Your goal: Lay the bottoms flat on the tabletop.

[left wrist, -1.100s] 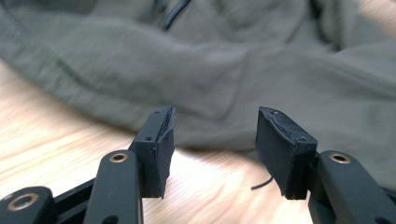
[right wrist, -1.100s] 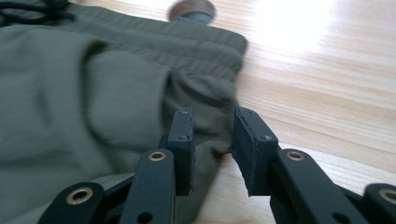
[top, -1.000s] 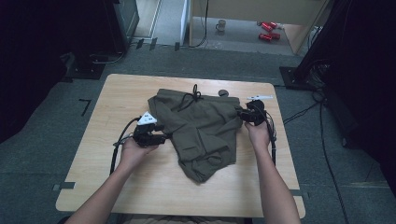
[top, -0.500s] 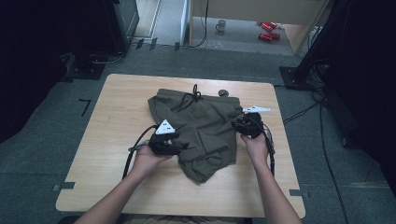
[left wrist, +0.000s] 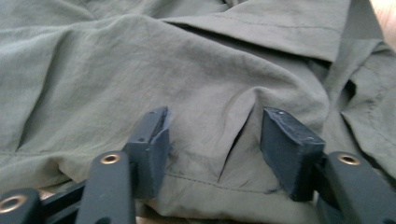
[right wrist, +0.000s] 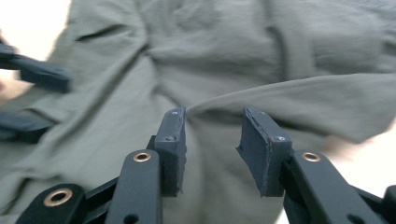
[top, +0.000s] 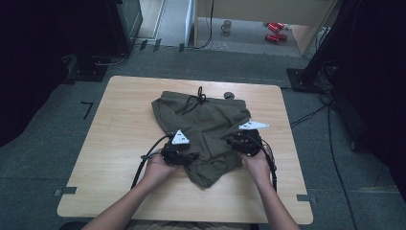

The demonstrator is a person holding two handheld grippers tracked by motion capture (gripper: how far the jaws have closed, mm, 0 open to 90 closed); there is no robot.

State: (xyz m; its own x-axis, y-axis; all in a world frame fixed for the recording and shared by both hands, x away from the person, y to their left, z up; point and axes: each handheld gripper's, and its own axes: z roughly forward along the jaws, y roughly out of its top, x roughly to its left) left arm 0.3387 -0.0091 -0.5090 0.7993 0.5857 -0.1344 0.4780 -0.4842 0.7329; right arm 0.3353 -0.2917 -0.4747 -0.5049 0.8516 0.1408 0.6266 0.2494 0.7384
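Now, from the high view, I see a wooden table (top: 119,143) and on it a pair of olive green shorts (top: 210,120), lying a little toward the far side, crumpled and partly folded over itself. The waistband with its dark drawstring (top: 196,99) is at the far edge, and a small dark round thing (top: 229,95), which I cannot identify, lies just beside the waistband.

I judge the shorts as light, thin and very soft. The cloth makes many wrinkles and folds, so it will not keep any shape when it is lifted, and it will hang and slide. It does not look fragile. I think the best places to take hold are the stitched hem and the thick edges of a fold, because a single flat layer is difficult to pinch.

My left gripper (left wrist: 212,140) rests at the near left edge of the shorts. Its jaws are wide apart, with a raised wrinkle and the hem between them, and they hold nothing. My right gripper (right wrist: 211,140) is at the near right side. Its jaws are moderately apart, on either side of a fold ridge, and they are not closed on it.
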